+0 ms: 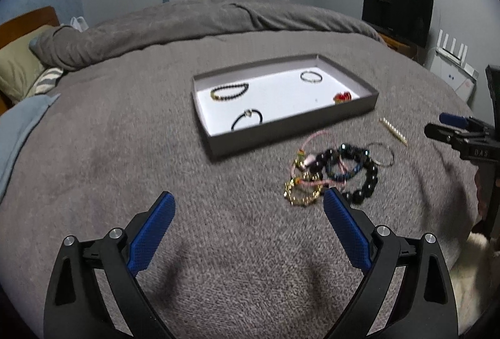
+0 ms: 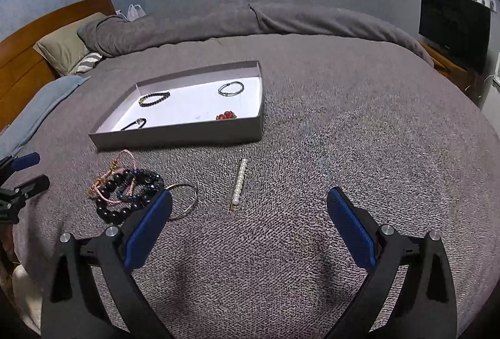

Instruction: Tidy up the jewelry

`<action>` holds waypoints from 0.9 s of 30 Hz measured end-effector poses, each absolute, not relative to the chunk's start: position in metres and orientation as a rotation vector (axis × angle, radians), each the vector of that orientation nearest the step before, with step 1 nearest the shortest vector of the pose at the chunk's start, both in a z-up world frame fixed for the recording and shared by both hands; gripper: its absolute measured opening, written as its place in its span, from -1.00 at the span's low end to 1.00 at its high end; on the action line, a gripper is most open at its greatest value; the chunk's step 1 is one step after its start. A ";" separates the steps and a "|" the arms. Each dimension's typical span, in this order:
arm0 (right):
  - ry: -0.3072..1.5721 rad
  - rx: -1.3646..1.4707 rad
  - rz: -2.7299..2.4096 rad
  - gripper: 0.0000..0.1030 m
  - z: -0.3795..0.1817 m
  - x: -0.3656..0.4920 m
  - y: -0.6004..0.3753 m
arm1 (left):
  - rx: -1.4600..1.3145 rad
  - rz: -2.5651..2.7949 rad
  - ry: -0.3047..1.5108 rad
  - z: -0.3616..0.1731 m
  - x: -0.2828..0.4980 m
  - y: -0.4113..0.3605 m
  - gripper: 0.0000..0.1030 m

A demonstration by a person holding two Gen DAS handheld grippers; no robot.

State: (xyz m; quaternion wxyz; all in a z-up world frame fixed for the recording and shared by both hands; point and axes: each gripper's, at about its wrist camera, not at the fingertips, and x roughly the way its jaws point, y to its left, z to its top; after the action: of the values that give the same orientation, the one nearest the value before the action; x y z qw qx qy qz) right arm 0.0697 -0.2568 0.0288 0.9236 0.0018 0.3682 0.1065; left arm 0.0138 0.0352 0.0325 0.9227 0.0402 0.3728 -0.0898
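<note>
From the left wrist camera, the left gripper (image 1: 248, 201) hangs over the grey bed cover (image 1: 125, 170) with its blue-padded fingers spread wide and nothing between them. Past the right fingertip lies a tangled heap of bracelets (image 1: 331, 173): big black beads, a dark blue-black strand, pink cord and a gold chain, too knotted and blurred to count. A thin silver bangle (image 1: 382, 154) touches the heap's far side, and a pearl bar clip (image 1: 393, 131) lies just beyond, near the grey tray (image 1: 281, 137). On the tray's white floor sit four pieces well apart: a dark beaded bracelet (image 1: 229, 91), a black cord bracelet (image 1: 247, 119), a silver-grey bracelet (image 1: 311, 76) and a small red piece (image 1: 342, 97), whose shape cannot be made out. At the right edge the right gripper (image 1: 437, 124) juts in, cut off by the frame; pale letters on its body seem to read "DAS", though faintly.

From the right wrist camera, the right gripper (image 2: 250, 198) is likewise wide open and empty. Its left finger hides part of the bangle (image 2: 184, 198) and the heap (image 2: 125, 192). The pearl clip (image 2: 239, 182) lies between the fingers' line and the tray (image 2: 178, 135). The left gripper (image 2: 28, 170) shows at the left edge, cropped.
</note>
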 end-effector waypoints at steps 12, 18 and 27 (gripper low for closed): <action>0.790 -0.017 0.213 0.37 0.010 0.082 -0.247 | 0.077 -0.204 0.796 0.018 0.017 0.029 0.85; 0.817 -0.034 0.221 -0.22 0.002 0.088 -0.240 | 0.088 -0.210 0.805 0.010 0.018 0.027 0.85; 0.825 -0.043 0.231 -0.34 -0.002 0.102 -0.231 | 0.032 -0.248 0.815 0.006 0.021 0.032 0.85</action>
State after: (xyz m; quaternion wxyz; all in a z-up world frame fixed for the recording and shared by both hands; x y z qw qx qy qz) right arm 0.1018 -0.2315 -0.0022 0.9094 -0.0209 0.4000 0.1121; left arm 0.0206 0.0317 0.0062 0.9105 0.0156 0.3953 -0.1204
